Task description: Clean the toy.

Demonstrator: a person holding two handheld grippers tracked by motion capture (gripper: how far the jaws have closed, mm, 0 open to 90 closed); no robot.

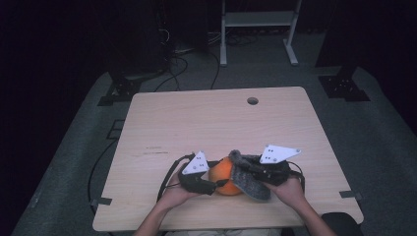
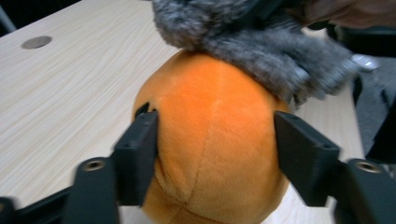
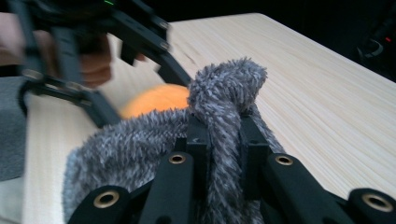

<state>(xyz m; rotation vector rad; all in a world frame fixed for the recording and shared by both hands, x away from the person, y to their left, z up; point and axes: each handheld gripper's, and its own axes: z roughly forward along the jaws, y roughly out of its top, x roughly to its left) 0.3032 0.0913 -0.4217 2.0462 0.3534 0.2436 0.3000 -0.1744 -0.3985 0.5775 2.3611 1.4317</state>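
I hold one claw in each hand, both low in the centre of the high view, near the bottom edge of the table (image 1: 216,118).

My left claw (image 1: 216,186) is at the orange ball (image 1: 225,178), which sits on the table just left of centre-bottom in the high view. In the left gripper view the ball (image 2: 212,140) takes the middle of the frame and my two black jaws stand on both sides of it. The left jaw touches the plush and dents it a little. The right jaw is right at the ball's side, but I cannot tell if it presses. So this claw is half apart w/ the ball between the jaws, approx. a light clamp.

My right claw (image 1: 246,167) is to the right of the ball in the high view. Its jaws are together on a fold of the grey fluffy cloth (image 1: 248,181). In the right gripper view the cloth (image 3: 224,107) rises between the jaws in the centre of the frame, pinched tight, w/ a rounded tip above them. The rest of the cloth hangs to the lower left of that frame.

The cloth lies against the right side & top of the ball; in the left gripper view it (image 2: 261,42) covers the ball's top at the upper centre.
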